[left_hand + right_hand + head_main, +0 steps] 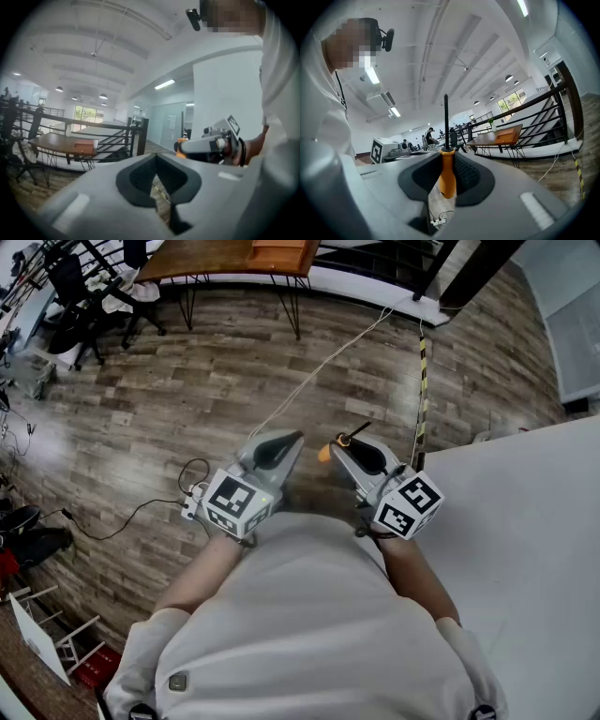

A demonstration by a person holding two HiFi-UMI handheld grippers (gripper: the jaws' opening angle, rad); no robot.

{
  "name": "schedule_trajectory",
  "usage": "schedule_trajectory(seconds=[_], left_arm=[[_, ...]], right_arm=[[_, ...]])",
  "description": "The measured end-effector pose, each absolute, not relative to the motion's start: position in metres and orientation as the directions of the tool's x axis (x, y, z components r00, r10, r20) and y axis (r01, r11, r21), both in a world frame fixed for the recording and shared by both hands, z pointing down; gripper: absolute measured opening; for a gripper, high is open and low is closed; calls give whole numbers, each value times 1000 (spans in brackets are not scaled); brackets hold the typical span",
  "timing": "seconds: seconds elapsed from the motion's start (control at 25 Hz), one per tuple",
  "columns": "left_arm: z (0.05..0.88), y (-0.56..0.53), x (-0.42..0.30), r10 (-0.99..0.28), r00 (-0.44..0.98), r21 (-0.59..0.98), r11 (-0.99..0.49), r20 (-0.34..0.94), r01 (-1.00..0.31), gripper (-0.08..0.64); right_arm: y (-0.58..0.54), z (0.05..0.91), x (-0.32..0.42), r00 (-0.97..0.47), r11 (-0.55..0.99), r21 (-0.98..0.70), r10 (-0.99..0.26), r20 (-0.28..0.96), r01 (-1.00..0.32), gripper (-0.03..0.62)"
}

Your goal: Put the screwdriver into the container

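- The wood-plank floor (187, 381) is by far the biggest thing, filling most of the head view from the upper left down to the middle.
- A white table (534, 549) takes up the right and lower right of that view.
- The person's white shirt (309, 634) covers the bottom centre, with both forearms reaching up out of it toward the middle of the frame.
- Along the top edge there's a wooden table (216, 257) on thin black legs, with an orange-brown box (278, 253) on it.
- The left gripper (291, 441) sits just left of centre. Its own view shows the two dark pads meeting at the tips with nothing between them, so it's closed and empty.
- The right gripper (343, 448) sits just right of centre, beside the left one. Its jaws are clamped on the handle of the screwdriver (447, 173).
- The screwdriver has an orange handle and a thin black shaft. In the right gripper view it stands upright dead centre, the handle pinched between the pads and the shaft poking up past them. From the head view it's in the air over the floor, near the white table's corner.
- A pale cord (319, 367) runs diagonally across the floor from upper right toward the centre.
- A thin black cable (141, 512) loops on the floor left of the left gripper.
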State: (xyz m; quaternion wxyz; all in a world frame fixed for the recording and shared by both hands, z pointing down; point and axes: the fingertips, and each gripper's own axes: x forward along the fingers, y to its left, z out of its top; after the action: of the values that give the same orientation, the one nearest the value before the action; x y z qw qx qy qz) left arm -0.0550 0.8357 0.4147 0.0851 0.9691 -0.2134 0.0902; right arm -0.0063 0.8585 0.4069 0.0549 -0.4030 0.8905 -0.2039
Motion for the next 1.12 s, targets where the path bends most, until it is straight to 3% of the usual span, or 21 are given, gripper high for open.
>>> schedule_trajectory(seconds=[0.48, 1.12], left_arm=[[427, 781, -70, -373, 901, 161, -898, 221, -411, 3], [407, 593, -148, -284, 937, 168, -933, 203, -319, 3]], right_arm=[[809, 416, -30, -678, 589, -429, -730, 81, -685, 81], [621, 392, -110, -593, 515, -421, -802, 71, -746, 81]])
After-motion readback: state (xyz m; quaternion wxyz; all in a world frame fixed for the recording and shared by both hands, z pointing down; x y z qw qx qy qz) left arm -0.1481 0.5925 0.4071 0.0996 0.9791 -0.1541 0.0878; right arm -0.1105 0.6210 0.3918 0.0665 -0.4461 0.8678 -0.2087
